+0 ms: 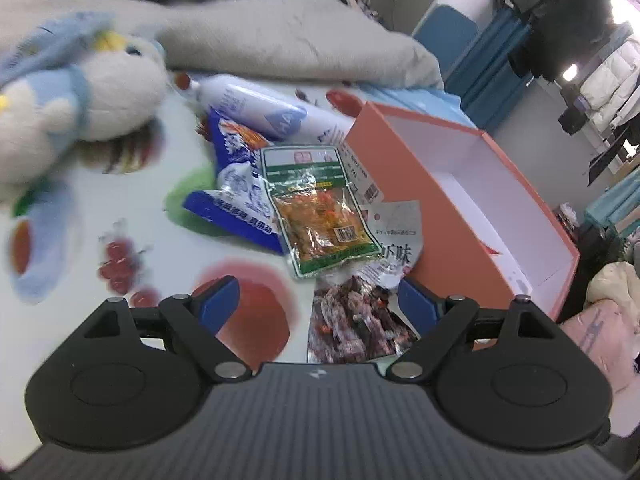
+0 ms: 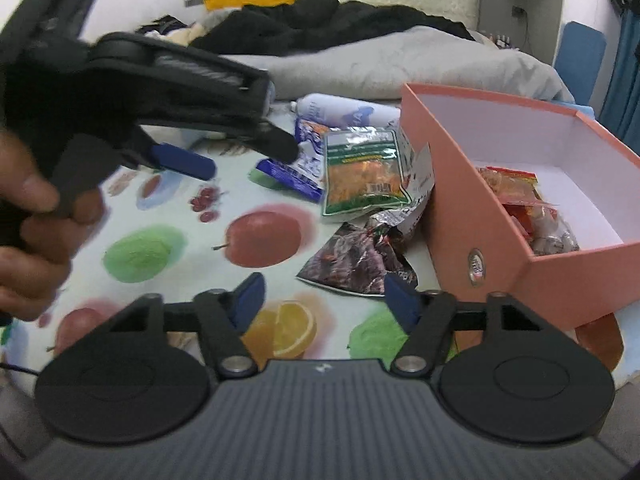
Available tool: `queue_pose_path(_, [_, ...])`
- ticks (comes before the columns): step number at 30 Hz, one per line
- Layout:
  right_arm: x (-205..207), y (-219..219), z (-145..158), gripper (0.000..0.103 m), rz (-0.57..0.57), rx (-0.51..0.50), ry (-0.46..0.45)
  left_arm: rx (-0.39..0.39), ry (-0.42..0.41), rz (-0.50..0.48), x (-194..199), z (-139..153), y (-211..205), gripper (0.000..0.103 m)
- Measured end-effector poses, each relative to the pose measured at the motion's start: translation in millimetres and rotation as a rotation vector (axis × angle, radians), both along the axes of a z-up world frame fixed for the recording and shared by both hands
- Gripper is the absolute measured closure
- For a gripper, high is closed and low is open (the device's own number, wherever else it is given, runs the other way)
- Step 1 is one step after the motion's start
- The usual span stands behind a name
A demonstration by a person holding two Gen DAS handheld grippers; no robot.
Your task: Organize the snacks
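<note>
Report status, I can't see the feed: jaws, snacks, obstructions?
Left gripper and right gripper open, empty. Snack packets loose beside box; some already inside. Nothing blocking.

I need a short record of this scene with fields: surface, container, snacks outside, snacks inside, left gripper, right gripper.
surface: fruit-print cloth
container: orange box, open, on the cloth
snacks outside: green packet on top of blue-white packet; dark meat packet beside the box; white tube behind them
snacks inside: red-orange packets in the box
left gripper: open, empty, above the dark meat packet
right gripper: open, empty, near the dark meat packet
</note>
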State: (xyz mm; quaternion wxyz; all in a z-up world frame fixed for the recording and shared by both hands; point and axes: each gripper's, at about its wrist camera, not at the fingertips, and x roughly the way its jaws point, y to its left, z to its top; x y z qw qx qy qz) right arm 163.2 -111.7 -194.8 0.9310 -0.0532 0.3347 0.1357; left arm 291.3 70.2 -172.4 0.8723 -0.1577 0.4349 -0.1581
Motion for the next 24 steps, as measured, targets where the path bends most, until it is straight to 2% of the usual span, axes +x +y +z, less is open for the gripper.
queue_pose_path(4, [16.7,3.6,-10.1,0.043,-0.024,-0.012,-0.024,-0.017,0.024,-0.024,33.7,-21.4,-8.9,0.015])
queue_pose_path(7, [29.4,6.6,-20.3,0.052,-0.034,-0.043,-0.017,-0.041,0.055,-0.038,56.4,-38.2,-14.4,0.015])
queue_pose_path(10, [38.8,8.1,-29.9,0.052,-0.046,-0.074,-0.018,-0.050,0.094,-0.032,69.8,-52.8,-19.8,0.015])
queue_pose_path(16, [52.6,8.7,-39.9,0.054,-0.064,-0.097,-0.012,-0.058,0.122,-0.028,84.5,-67.5,-30.3,0.015])
queue_pose_path(19, [57.3,10.9,-43.7,0.055,-0.069,-0.116,-0.020,-0.065,0.134,-0.032,89.9,-70.6,-36.0,0.021])
queue_pose_path(20, [59.2,11.8,-45.2,0.060,-0.071,-0.118,-0.016,-0.067,0.135,-0.039,91.2,-70.9,-38.6,0.024])
queue_pose_path(21, [60.1,12.7,-46.4,0.061,-0.074,-0.125,-0.019,-0.066,0.134,-0.039,92.3,-71.3,-41.1,0.025])
queue_pose_path(24, [61.4,16.4,-49.9,0.061,-0.066,-0.165,-0.039,-0.026,0.133,-0.032,93.5,-73.2,-48.7,0.029])
